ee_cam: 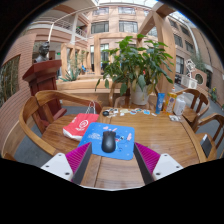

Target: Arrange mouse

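Wooden table (160,135), mouse (108,142) between open fingers (78,157)

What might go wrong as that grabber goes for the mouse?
The mouse lies on a blue mousepad, just ahead of the open gripper. Its rounded back might slip from the fingers. The thin pad could drag along. A red pouch nearby might get bumped.

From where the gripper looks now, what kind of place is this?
Probably a courtyard sitting area: a wooden table with wooden chairs, a large potted plant and multi-storey buildings behind. The open gripper faces the mouse on its blue pad.
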`<act>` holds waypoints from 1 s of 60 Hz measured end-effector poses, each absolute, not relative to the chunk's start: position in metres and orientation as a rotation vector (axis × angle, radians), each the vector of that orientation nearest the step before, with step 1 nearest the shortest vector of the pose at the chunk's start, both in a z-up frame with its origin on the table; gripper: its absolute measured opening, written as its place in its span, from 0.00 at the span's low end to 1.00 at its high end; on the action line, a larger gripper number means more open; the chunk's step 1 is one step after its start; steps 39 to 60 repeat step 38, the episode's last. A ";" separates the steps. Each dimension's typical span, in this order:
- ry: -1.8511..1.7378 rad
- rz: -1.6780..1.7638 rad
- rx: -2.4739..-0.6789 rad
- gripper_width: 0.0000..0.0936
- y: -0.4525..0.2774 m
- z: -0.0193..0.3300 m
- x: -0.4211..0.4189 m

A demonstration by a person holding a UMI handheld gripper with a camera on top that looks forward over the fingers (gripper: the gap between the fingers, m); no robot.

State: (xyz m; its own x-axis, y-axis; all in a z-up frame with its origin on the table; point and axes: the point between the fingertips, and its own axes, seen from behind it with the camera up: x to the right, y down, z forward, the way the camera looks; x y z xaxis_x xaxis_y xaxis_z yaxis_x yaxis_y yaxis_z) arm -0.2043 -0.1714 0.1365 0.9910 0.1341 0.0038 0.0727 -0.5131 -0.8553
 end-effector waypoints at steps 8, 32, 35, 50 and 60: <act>-0.150 0.068 -2.083 0.92 -0.214 0.166 -0.200; -0.162 0.083 -2.068 0.92 -0.286 0.183 -0.202; -0.161 0.071 -2.052 0.91 -0.286 0.186 -0.199; -0.166 0.057 -2.047 0.91 -0.289 0.189 -0.197; -0.166 0.057 -2.047 0.91 -0.289 0.189 -0.197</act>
